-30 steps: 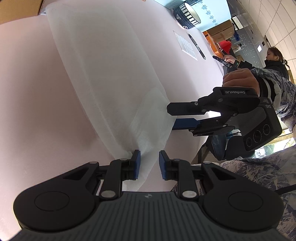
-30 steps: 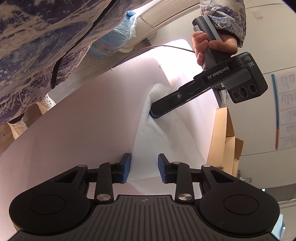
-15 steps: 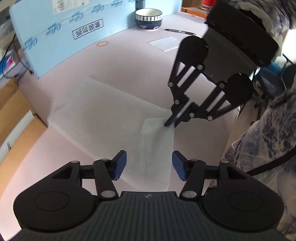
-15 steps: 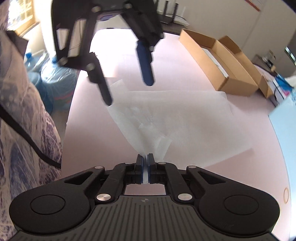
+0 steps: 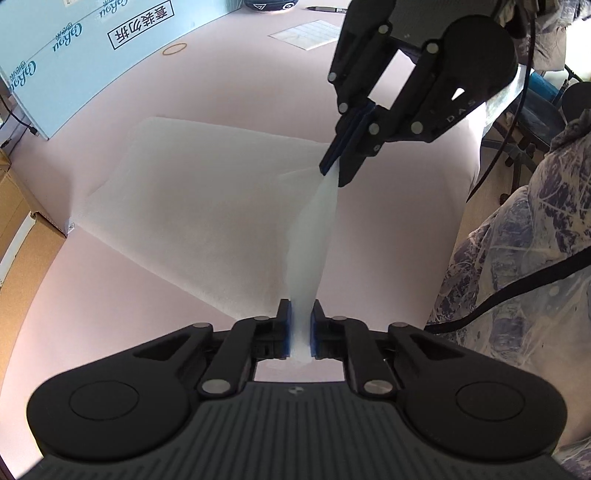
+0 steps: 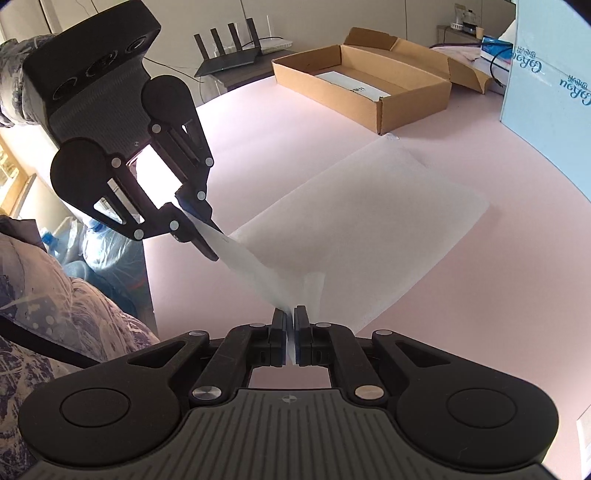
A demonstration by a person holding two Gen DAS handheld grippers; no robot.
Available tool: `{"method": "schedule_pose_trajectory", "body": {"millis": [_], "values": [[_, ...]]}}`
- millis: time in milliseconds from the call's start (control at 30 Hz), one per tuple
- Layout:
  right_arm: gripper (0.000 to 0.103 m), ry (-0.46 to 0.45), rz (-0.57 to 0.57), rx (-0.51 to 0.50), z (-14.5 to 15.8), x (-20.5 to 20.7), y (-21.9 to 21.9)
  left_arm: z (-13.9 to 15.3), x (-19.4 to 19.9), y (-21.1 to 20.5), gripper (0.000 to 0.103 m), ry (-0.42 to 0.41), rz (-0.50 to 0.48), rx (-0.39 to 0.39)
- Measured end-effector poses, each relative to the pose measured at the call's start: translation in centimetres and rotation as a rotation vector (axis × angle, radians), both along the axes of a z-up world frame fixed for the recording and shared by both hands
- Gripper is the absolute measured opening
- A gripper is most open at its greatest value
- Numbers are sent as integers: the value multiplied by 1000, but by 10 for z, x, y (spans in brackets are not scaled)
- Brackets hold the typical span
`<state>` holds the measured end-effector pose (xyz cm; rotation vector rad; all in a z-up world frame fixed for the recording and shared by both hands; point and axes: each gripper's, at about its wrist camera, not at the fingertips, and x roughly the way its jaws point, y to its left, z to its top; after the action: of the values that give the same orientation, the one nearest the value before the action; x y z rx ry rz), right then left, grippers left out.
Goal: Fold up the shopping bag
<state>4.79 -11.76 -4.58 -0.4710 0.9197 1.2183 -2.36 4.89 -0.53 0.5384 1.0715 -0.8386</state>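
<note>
A white translucent shopping bag (image 5: pixel 207 206) lies flat on the pink table (image 5: pixel 110 314), and its near edge is lifted into a taut strip between both grippers. My left gripper (image 5: pixel 300 314) is closing tight on one end of that strip, its blue pads pressing the fabric. In the right wrist view the same gripper (image 6: pixel 208 243) pinches the bag (image 6: pixel 369 236) at the left. My right gripper (image 6: pixel 290 314) is shut on the other end of the edge. From the left wrist view, the right gripper (image 5: pixel 334 173) hangs above the bag's far corner, with fabric trailing from its tips.
An open cardboard box (image 6: pixel 362 85) sits at the table's far side, with a light blue board (image 5: pixel 74 66) standing beside it. A paper sheet (image 5: pixel 306 33) and a rubber band (image 5: pixel 175 48) lie beyond the bag. A person's patterned clothing (image 5: pixel 535 277) is at the table edge.
Both grippers rolled and rose. The left one opened wide, then closed on the bag's edge. The right one closed on the corner. The edge now hangs lifted between them.
</note>
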Motion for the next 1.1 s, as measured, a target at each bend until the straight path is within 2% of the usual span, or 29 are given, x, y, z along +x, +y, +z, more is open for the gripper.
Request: {"method": "schedule_pose_trajectory", "body": {"millis": [67,200,367,467,633,767,900,1100], "values": [[4,34,-17,6,0,0,-5,2,8,0,2,71,-37,-18],[4,170,-100,51,0,6,-19,6,29,3,2,253,-111,-88],[4,325,-217,96,-8,17,-35,1,63,10,2,423,-131,-149],[4,402,-298,117,-16,24,-46,-6,85,17,3,515,-104,-195],[4,478,-390,136,-26,31,-61,-17,110,25,6,583,-63,-237],[7,474,-434,148,-26,34,-68,-25,120,26,8,603,-39,-232],[11,451,-452,148,-25,39,-70,-32,119,33,8,620,-1,-278],[17,420,-456,151,-22,48,-76,-40,115,55,9,653,124,-372]]}}
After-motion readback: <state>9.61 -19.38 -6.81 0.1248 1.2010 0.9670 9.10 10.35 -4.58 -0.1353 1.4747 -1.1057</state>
